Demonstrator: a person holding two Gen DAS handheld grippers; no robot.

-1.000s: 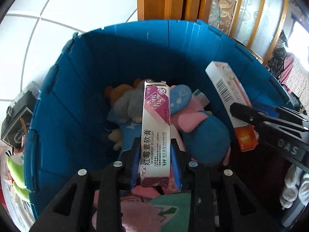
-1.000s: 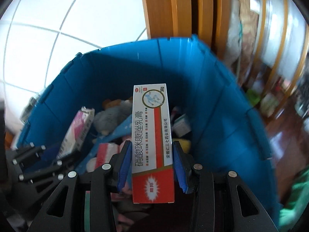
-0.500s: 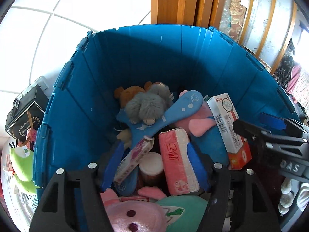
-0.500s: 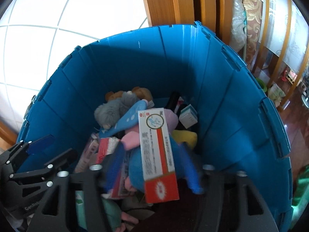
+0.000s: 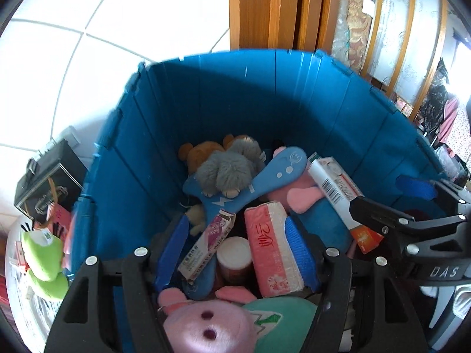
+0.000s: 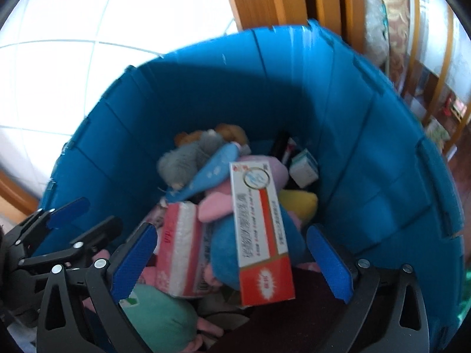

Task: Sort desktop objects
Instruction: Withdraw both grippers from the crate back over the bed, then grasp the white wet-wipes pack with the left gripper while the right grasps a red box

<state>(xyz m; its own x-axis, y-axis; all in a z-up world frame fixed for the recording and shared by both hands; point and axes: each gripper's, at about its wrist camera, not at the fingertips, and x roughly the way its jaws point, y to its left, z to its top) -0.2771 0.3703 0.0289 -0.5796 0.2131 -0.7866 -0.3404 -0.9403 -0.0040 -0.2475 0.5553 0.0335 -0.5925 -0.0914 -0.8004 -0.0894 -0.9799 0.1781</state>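
Before you stands the large blue plastic folding crate, its ribbed walls filling both wrist views, with white floor tiles beyond its rim at 11 o'clock and wooden door frames at 12 o'clock. Inside, soft toys form the bulk of the pile: a pink round-faced plush at 6 o'clock of the left wrist view, a grey fluffy plush near centre lying on a blue long-limbed plush, and a brown bear plush just behind it. Your left gripper hangs over the pile with its blue-padded fingers spread wide and nothing between them; below that gap lie the pink-and-white ointment box, tilted toward 1 o'clock, and a pink tissue pack just beside it at 3 o'clock. Your right gripper is likewise released, its pads standing well apart from the red-and-white cream box, which rests on a blue round plush inside the crate; in the left wrist view this box lies at 3 o'clock. A small white-and-green carton sits toward 1 o'clock in the right wrist view. Outside the crate at 9 o'clock of the left wrist view are a black gift box and a green frog toy.
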